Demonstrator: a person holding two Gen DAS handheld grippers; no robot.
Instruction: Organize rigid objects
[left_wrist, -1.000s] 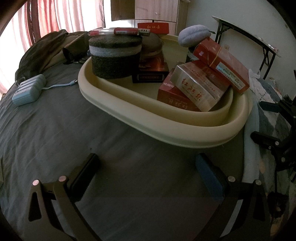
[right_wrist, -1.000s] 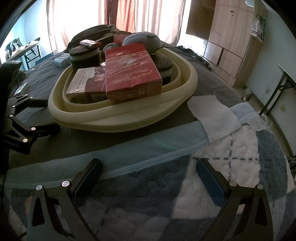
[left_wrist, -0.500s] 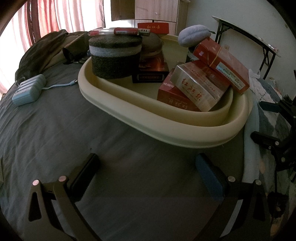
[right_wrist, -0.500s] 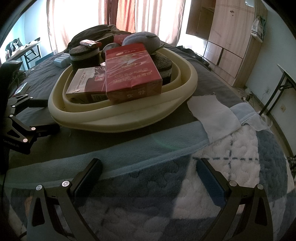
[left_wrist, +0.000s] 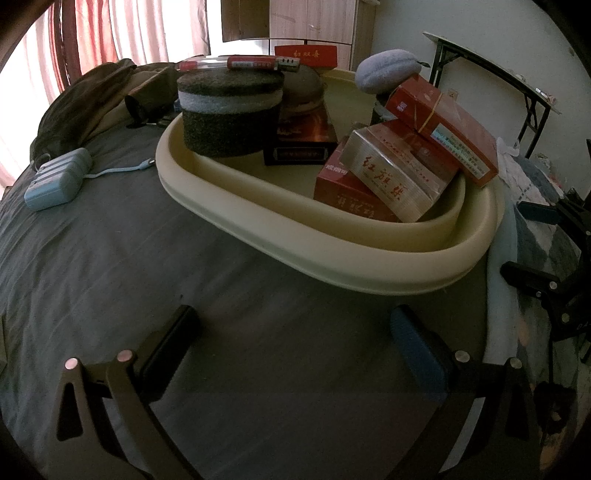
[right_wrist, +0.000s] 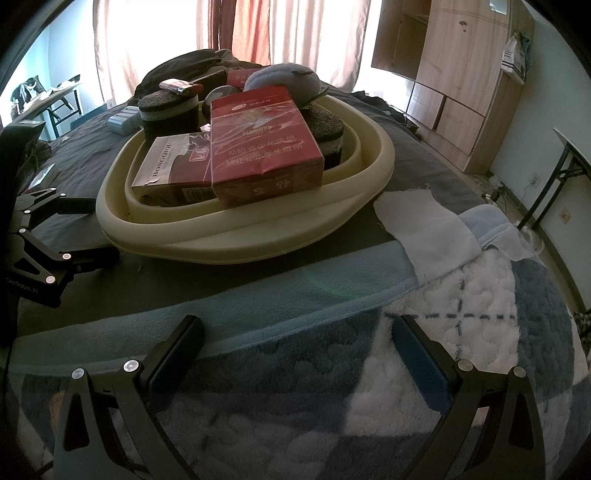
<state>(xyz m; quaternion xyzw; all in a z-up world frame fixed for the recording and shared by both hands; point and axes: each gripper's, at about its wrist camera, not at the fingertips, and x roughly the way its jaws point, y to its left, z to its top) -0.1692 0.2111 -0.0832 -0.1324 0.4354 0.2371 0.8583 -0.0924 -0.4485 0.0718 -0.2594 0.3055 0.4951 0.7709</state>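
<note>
A cream oval tray sits on the bed, filled with red cigarette cartons, a dark foam cylinder with a red lighter on top, and a grey pouch. My left gripper is open over the grey sheet, short of the tray's near rim. My right gripper is open over the blue and white blanket, also short of the tray. Both hold nothing. Each gripper shows at the edge of the other's view.
A pale blue power bank with a cable lies on the sheet left of the tray. Dark clothes are heaped behind it. A white cloth lies right of the tray. A folding table and a wooden wardrobe stand beyond the bed.
</note>
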